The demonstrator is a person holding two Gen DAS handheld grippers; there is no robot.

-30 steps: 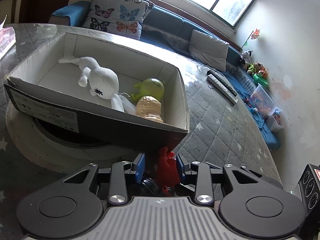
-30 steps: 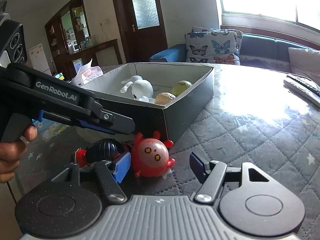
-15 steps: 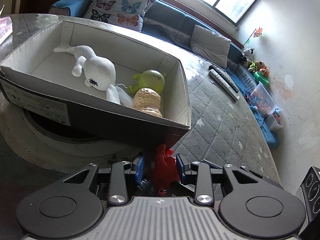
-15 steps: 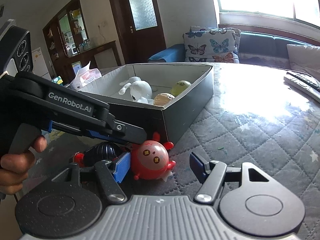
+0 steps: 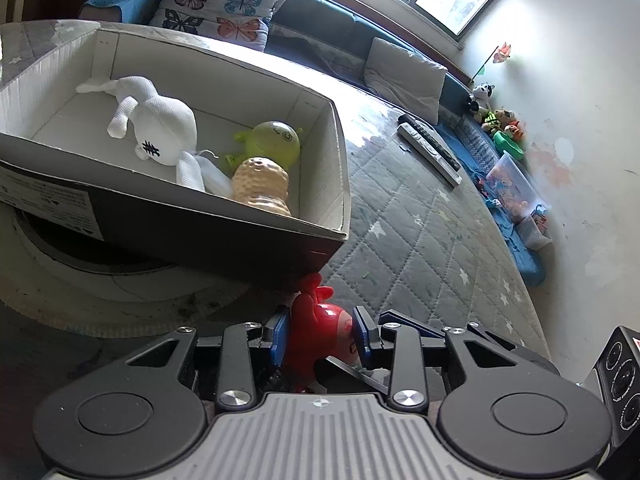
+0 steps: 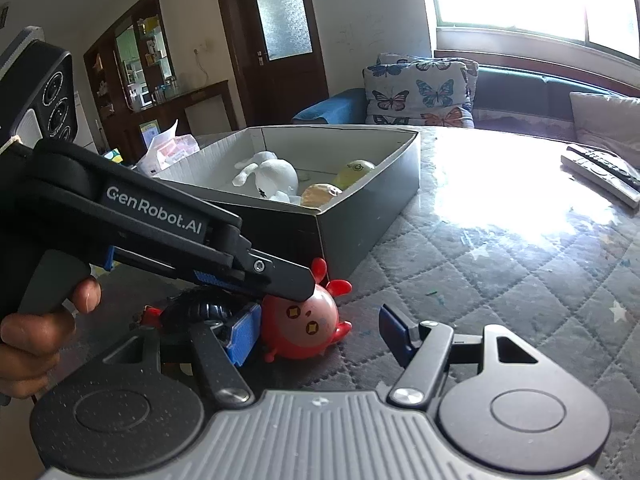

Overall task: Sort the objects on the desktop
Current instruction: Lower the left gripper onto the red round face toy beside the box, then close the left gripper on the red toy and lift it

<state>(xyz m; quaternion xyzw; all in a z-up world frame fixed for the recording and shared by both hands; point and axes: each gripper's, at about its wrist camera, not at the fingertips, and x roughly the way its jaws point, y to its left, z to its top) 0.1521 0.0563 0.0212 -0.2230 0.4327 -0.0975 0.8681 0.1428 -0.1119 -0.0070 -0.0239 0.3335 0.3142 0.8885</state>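
A round red toy point(image 5: 320, 332) with a pink face point(image 6: 306, 316) sits on the quilted table just in front of the cardboard box point(image 5: 336, 184). My left gripper point(image 5: 320, 334) has its blue pads on both sides of the toy and is shut on it; it also shows in the right wrist view point(image 6: 280, 276), coming in from the left above the toy. My right gripper point(image 6: 320, 330) is open, its jaws wide around the toy. A black and red toy point(image 6: 200, 310) lies left of the red one. The box holds a white plush point(image 5: 160, 132), a green toy point(image 5: 272, 142) and a peanut-shaped toy point(image 5: 260, 184).
The box point(image 6: 400, 172) rests on a round white stand point(image 5: 80, 276). Remote controls point(image 5: 428, 146) lie on the far right of the table point(image 6: 500, 248). A tissue pack point(image 6: 168, 152) sits behind the box. A sofa with cushions point(image 5: 224, 0) runs behind the table.
My left gripper has lowered and moved forward around the red toy, which now sits deeper between its pads. The toy has turned slightly. My right gripper stays open in place.
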